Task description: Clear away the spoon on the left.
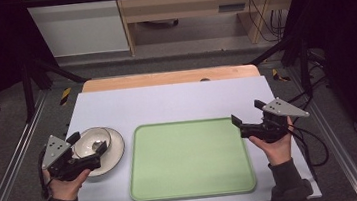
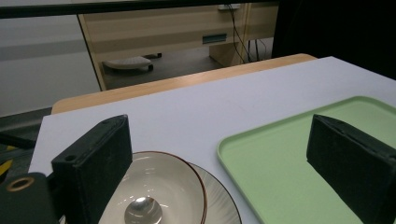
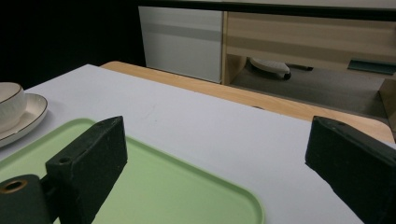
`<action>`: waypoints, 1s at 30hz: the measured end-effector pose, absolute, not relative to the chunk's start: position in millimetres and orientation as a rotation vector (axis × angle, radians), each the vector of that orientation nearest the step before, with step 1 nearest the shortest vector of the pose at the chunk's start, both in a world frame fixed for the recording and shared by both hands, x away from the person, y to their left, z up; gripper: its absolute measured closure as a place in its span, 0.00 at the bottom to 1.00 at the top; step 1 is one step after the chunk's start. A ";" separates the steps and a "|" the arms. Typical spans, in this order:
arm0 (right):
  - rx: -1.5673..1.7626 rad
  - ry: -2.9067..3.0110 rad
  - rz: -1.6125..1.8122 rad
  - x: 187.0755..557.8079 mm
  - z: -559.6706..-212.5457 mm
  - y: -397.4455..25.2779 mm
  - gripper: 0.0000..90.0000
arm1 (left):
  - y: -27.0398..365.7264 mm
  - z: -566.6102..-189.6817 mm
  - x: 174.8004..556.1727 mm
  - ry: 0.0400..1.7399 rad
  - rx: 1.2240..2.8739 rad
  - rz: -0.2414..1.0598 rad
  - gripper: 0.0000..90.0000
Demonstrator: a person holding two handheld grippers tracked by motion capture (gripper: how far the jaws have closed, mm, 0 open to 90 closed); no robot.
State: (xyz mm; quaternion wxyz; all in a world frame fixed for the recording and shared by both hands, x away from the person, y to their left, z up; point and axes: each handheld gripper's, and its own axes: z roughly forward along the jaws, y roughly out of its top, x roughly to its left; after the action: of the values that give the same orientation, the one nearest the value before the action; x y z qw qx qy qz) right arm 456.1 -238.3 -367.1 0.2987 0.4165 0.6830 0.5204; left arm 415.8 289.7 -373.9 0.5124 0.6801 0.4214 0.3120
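A cream bowl (image 1: 91, 140) with a thin brown rim stands on a matching plate (image 1: 116, 149) at the table's left. My left gripper (image 1: 88, 142) hangs open just over the bowl, one jaw on each side of it, nothing held. In the left gripper view the bowl (image 2: 159, 186) and plate (image 2: 219, 207) lie low between the spread jaws of that gripper (image 2: 219, 163). A pale green tray (image 1: 190, 159) lies in the middle, bare. My right gripper (image 1: 246, 113) stands open at the tray's right edge; in the right gripper view this gripper (image 3: 219, 168) spans the tray's corner (image 3: 154, 191).
A white sheet (image 1: 166, 101) covers the wooden table (image 1: 169, 77). Black frame posts (image 1: 26, 81) stand at both sides. Beyond the far edge are a floor, a wooden cabinet (image 1: 181, 4) and cables (image 1: 263, 16). In the right gripper view the bowl (image 3: 9, 105) sits far left.
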 end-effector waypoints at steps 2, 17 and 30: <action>1.115 1.823 1.376 456.6 -368.3 -237.6 0.06 | 291.1 -372.8 415.4 1.007 1.640 0.747 0.08; 1.109 1.850 1.341 454.1 -370.2 -235.1 0.07 | 300.5 -369.9 411.3 0.982 1.682 0.715 0.06; 1.111 1.867 1.327 453.5 -371.8 -233.8 0.07 | 311.3 -375.3 399.5 0.962 1.730 0.717 0.05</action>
State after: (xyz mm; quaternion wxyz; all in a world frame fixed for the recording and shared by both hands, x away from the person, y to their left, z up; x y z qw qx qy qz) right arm 453.5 -233.8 -371.8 0.2936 0.4172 0.7012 0.4982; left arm 399.5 311.3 -375.3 0.4954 0.7138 0.3970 0.2957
